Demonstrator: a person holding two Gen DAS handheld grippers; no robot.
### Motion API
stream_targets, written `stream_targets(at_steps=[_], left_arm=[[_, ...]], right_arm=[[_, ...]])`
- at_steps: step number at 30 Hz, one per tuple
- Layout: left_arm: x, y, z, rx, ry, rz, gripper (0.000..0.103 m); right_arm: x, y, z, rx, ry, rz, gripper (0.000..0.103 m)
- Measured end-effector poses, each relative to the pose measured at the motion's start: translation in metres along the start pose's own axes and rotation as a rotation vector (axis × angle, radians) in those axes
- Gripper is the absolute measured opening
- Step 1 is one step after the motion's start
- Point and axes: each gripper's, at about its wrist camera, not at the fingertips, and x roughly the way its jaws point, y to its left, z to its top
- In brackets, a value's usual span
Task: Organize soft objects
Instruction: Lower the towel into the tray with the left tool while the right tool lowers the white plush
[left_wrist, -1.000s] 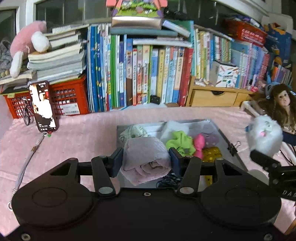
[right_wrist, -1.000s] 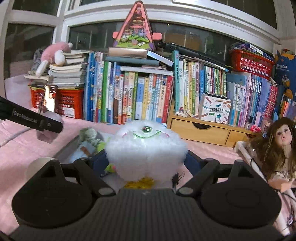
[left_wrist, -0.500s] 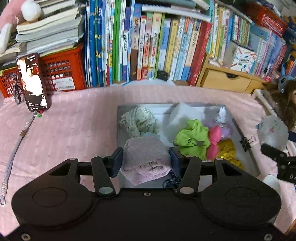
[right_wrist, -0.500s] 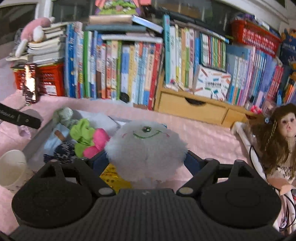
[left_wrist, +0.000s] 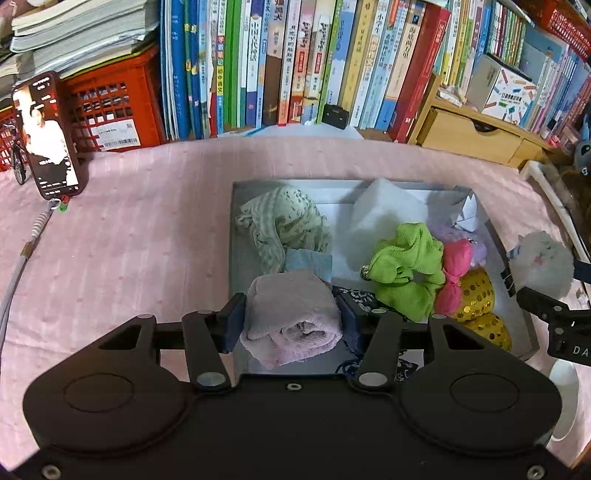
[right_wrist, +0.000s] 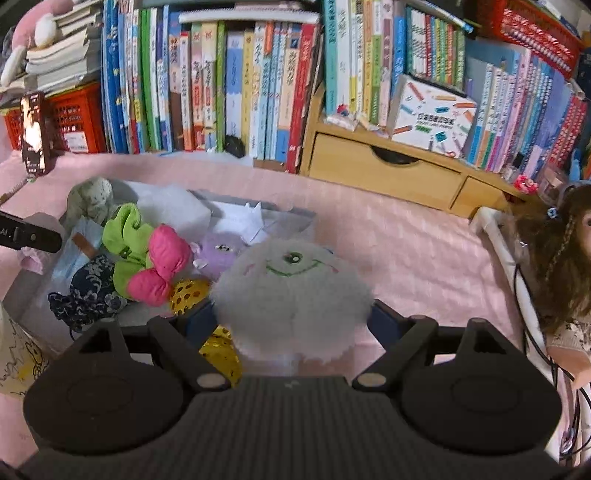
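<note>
Pink bedding below, left gripper (left_wrist: 291, 321) clamps folded pink towel (left_wrist: 293, 317).

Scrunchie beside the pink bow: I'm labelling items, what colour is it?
Lime green scrunchie, clearest in the left wrist view.

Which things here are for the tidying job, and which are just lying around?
For the job: pink towel in left gripper, white fluffy toy in right gripper, grey tray, green scrunchie.
Lying about: books, phone, doll.
</note>
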Motion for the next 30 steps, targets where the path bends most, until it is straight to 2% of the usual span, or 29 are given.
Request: stream_targets(at_steps=[8,17,30], left_arm=[[0.017,0.0,0.003,0.006,0.048,-0.021,0.051],[0.032,0.0,0.007,0.003,0.082,-0.041,0.051],[0.041,0.002,0.009,-0.019,0.093,-0.071,0.051]], right_arm=[[0.013,0.011,0.009,-0.024,0.056,0.07,0.087],[0.032,0.009,0.017,0.043,0.124,0.165,0.087],[0.043,0.021,0.023,0.074,0.14,0.197,0.086]])
